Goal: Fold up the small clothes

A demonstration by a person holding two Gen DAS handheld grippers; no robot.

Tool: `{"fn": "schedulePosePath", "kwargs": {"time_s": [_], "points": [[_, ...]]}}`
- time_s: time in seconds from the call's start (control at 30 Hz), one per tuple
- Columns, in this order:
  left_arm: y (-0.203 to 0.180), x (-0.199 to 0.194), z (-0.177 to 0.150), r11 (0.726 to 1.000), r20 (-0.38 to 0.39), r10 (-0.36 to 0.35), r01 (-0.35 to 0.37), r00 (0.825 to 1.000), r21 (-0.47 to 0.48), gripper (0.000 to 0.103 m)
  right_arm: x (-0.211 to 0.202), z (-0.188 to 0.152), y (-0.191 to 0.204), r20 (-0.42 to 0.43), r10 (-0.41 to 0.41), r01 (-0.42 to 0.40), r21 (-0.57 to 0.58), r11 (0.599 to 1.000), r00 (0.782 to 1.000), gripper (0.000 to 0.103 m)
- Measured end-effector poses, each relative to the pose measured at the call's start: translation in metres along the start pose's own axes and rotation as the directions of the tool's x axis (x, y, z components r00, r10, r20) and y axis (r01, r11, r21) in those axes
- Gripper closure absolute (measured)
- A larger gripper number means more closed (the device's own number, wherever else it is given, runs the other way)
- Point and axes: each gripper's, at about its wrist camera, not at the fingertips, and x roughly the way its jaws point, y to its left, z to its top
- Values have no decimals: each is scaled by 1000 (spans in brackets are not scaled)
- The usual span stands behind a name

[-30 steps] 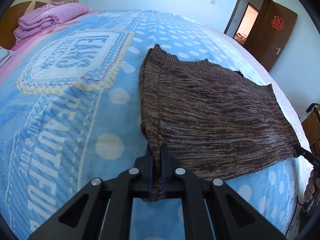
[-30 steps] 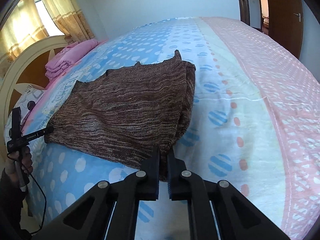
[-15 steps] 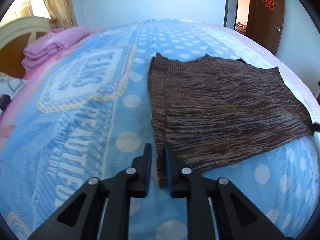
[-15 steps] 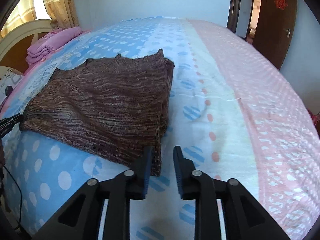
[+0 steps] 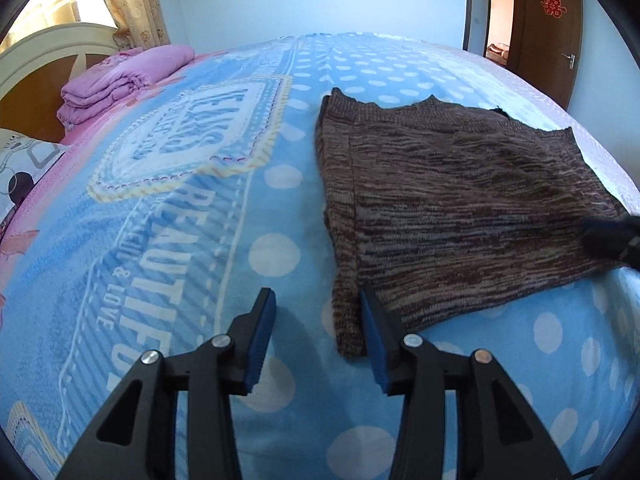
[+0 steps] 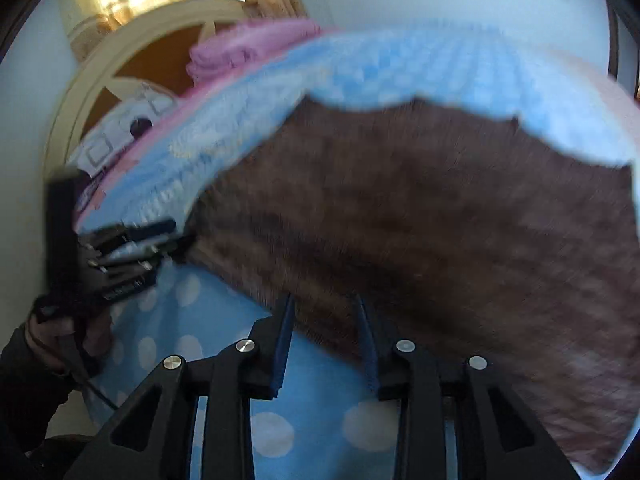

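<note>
A brown knitted garment [image 5: 452,200] lies folded and flat on the blue dotted bedspread [image 5: 160,240]. My left gripper [image 5: 318,304] is open and empty, with the garment's near left corner lying between its jaws, beside the right one. In the blurred right wrist view the garment [image 6: 440,216] fills the middle and my right gripper [image 6: 324,312] is open at its near edge. The left gripper also shows there [image 6: 120,256], at the garment's left corner. The right gripper shows as a dark blur at the garment's right edge in the left wrist view [image 5: 612,236].
Folded pink bedding [image 5: 120,80] lies at the head of the bed by the cream headboard [image 5: 44,48]. A patterned pillow [image 5: 24,160] lies at the left. A brown door [image 5: 548,24] stands at the back right.
Both grippers have opened and let go of the garment's corners. The right gripper has swung left along the garment's near edge, towards the left gripper.
</note>
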Motion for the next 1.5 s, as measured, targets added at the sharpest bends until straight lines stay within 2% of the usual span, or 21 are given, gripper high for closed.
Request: {"fn": "schedulePosePath", "kwargs": {"time_s": [0.07,0.13,0.2,0.23,0.27,0.37,0.43,0.5,0.53,0.57,0.63,0.67,0.73,0.83,0.93,1.0,1.13,1.2,1.27,1.37,1.5], "points": [[-1,-1,-5,1000,-2,-4,4,1000,16,56,2,-15,9,27,-12,12,-15,1000,1000,69],[-2,-6,-10,999,2,-16,16,1000,30,56,-2,-22,21,7,-28,29,-69,997,1000,69],[-1,-10,-11,999,5,-36,36,999,26,56,-6,-19,20,-18,0,-1,-63,998,1000,70],[1,-13,-10,999,4,-51,51,999,14,56,-11,-15,20,-3,11,-11,-57,998,1000,70],[2,-16,-9,998,5,-59,59,998,2,56,-18,-9,20,50,3,0,-60,998,999,70],[6,-27,2,997,60,-64,66,996,-43,54,-24,11,16,153,-42,49,-42,998,987,70],[4,-27,14,996,84,-57,62,995,-59,41,-12,21,13,132,-71,74,-17,997,989,70],[1,-22,25,997,106,-44,51,993,-63,38,13,24,8,53,-97,96,11,995,994,69],[-2,-14,30,998,92,-37,42,995,-52,37,21,21,7,26,-86,86,20,996,996,69],[-4,-7,32,999,71,-22,25,997,-44,37,21,13,13,57,-104,105,0,995,993,69],[-4,16,29,999,-10,36,-36,999,-38,37,17,2,18,64,-130,133,-41,990,989,67],[-3,23,25,998,-44,32,-34,998,-43,37,15,-3,20,64,-130,134,-52,990,989,67],[-1,19,14,999,-7,31,-32,999,-44,31,11,-10,20,58,-119,122,-58,991,991,67],[-2,11,4,999,-8,35,-36,999,-13,27,6,-18,21,46,-127,131,-85,988,991,66],[3,4,-7,999,-10,35,-35,999,-7,18,5,-24,33,40,-146,150,-125,981,989,56],[9,2,-11,999,-15,28,-28,1000,-18,13,6,-29,41,46,-161,167,-169,971,986,46],[19,-6,-13,999,-9,-11,11,1000,-40,10,6,-36,60,68,-235,245,-251,937,970,43],[27,-12,-12,999,8,-7,7,1000,-42,9,5,-33,65,63,-206,216,-247,945,976,43],[39,-17,-9,998,30,25,-23,999,-58,8,6,-31,74,79,-204,218,-271,937,976,43],[56,-15,-3,993,29,89,-87,996,-78,5,13,-28,95,136,-244,276,-341,899,960,43],[74,-11,6,988,27,117,-114,993,-104,5,34,-18,119,130,-250,282,-401,872,959,43]]}}
